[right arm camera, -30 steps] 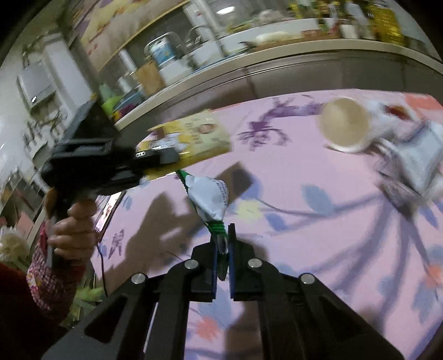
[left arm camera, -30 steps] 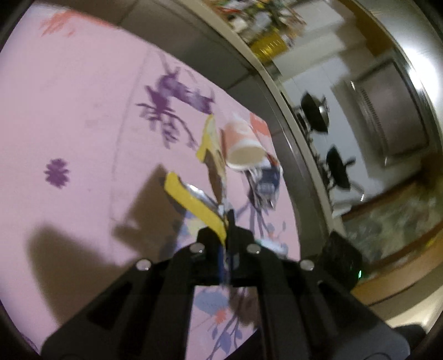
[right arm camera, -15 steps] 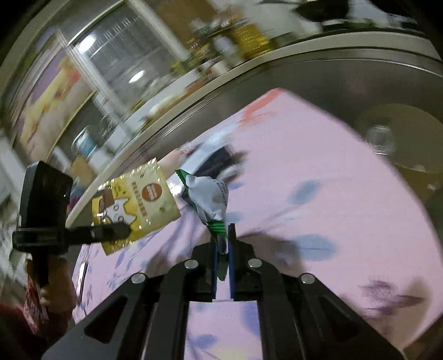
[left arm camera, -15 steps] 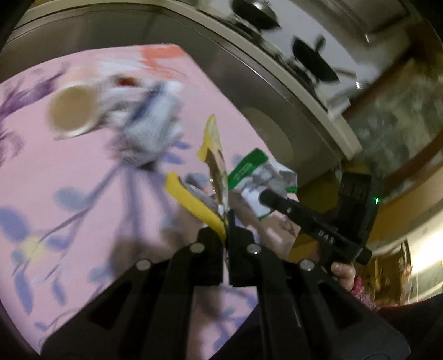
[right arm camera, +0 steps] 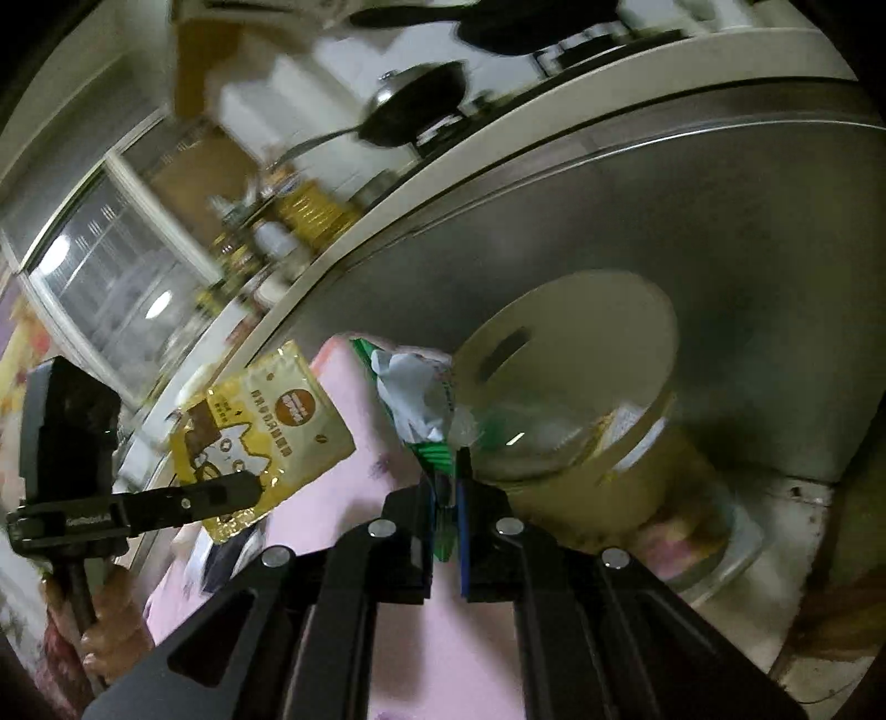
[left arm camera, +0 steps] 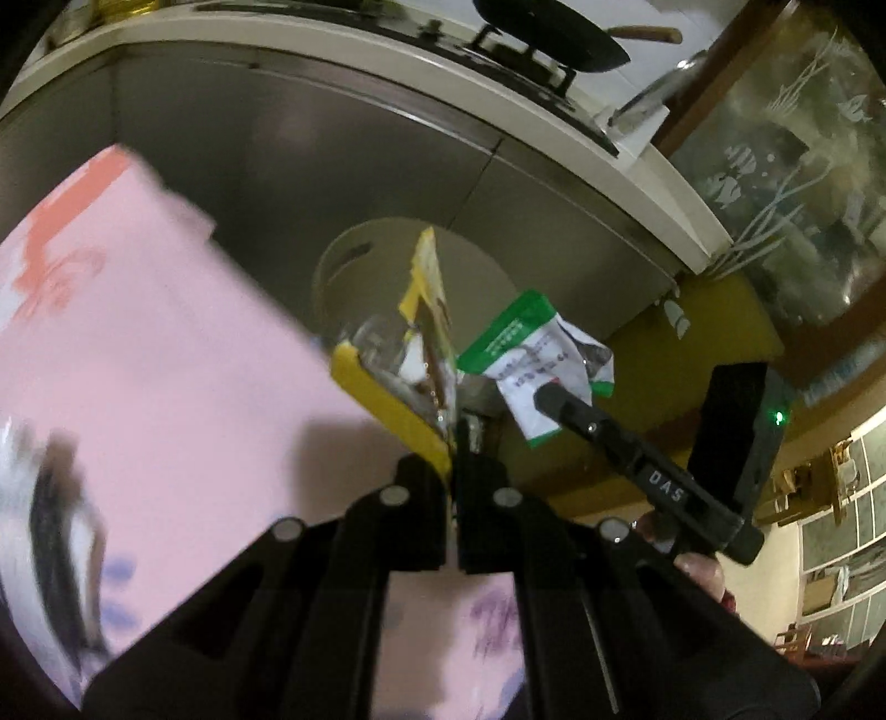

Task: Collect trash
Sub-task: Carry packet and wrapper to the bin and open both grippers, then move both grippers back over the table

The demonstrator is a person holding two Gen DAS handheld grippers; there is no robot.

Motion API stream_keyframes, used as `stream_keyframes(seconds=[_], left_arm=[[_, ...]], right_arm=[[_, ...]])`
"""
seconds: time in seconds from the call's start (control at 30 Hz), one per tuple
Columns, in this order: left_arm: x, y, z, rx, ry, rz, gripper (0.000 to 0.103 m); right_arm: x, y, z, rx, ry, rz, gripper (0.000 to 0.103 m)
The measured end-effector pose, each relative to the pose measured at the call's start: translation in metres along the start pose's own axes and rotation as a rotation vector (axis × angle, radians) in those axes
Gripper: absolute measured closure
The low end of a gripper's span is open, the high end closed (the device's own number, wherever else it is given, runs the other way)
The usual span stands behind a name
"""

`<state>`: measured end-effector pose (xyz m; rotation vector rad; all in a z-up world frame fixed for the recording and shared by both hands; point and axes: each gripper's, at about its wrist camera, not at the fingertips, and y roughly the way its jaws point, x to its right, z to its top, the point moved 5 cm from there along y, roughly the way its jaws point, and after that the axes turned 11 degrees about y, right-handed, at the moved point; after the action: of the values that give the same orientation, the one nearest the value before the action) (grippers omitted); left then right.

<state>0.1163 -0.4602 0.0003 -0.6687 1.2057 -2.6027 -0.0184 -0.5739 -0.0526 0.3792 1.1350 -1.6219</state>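
Swung away from the middle of the pink flower-printed cloth (left arm camera: 166,360) to its edge since a second ago; paper cup and loose wrappers of the earlier views gone from sight, bin now ahead.

Yellow foil snack packet with a cartoon cat and round orange logo (right arm camera: 260,432): clamped by its lower corner in the left hand-held gripper (left arm camera: 455,437), jaws clenched on it; seen edge-on from the left wrist (left arm camera: 429,327), held upright in the air over the cloth's edge, short of the bin.

Crumpled white-and-green plastic wrapper (left arm camera: 545,360): pinched by its green end in the right hand-held gripper (right arm camera: 447,487), jaws clenched on it; hanging in the air just beside the yellow packet, in front of the bin's rim in the right wrist view (right arm camera: 421,399).

Round cream-yellow plastic bin with raised lid and clear liner (right arm camera: 587,443): standing on the floor past the cloth's edge, against a grey steel cabinet front (right arm camera: 720,232); lid (left arm camera: 382,260) tipped up and back, slot handle showing; some pale scraps inside, blurred.

Fingers of a hand (right arm camera: 105,631) around the left gripper's handle, patterned red sleeve (right arm camera: 55,675) below.

Worktop above the cabinet (left arm camera: 387,55): black wok on a stove (left arm camera: 548,39); yellow bottles further along (right arm camera: 310,213), blurred.
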Motion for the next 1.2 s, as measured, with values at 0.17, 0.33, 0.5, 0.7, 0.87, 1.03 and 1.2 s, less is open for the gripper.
stream_keyframes(seconds=[0.17,0.33,0.5,0.7,0.87,1.03,1.2], left_arm=[[0.005,0.052,0.042,-0.042,0.023,-0.008,0.102],[-0.002,0.089,0.055,-0.082,0.032,0.031,0.101],[-0.011,0.105,0.057,-0.109,0.005,0.074,0.068],[-0.01,0.089,0.057,-0.074,0.012,0.078,0.065],[0.0,0.054,0.05,-0.005,0.002,0.056,0.065],[0.012,0.013,0.015,0.059,0.025,0.091,0.065],[0.01,-0.016,-0.036,0.074,0.021,0.158,0.065]], right_arm=[[0.016,0.016,0.027,0.035,-0.003,-0.055,0.099],[0.025,0.034,0.033,0.008,-0.017,-0.081,0.095],[0.037,0.046,0.032,-0.006,0.019,-0.084,0.054],[0.029,0.03,0.033,0.068,0.013,-0.068,0.053],[0.02,0.006,0.034,0.116,0.05,-0.027,0.053],[0.005,-0.011,0.013,0.098,0.067,0.021,0.053],[-0.023,-0.012,-0.019,0.032,0.043,0.065,0.053]])
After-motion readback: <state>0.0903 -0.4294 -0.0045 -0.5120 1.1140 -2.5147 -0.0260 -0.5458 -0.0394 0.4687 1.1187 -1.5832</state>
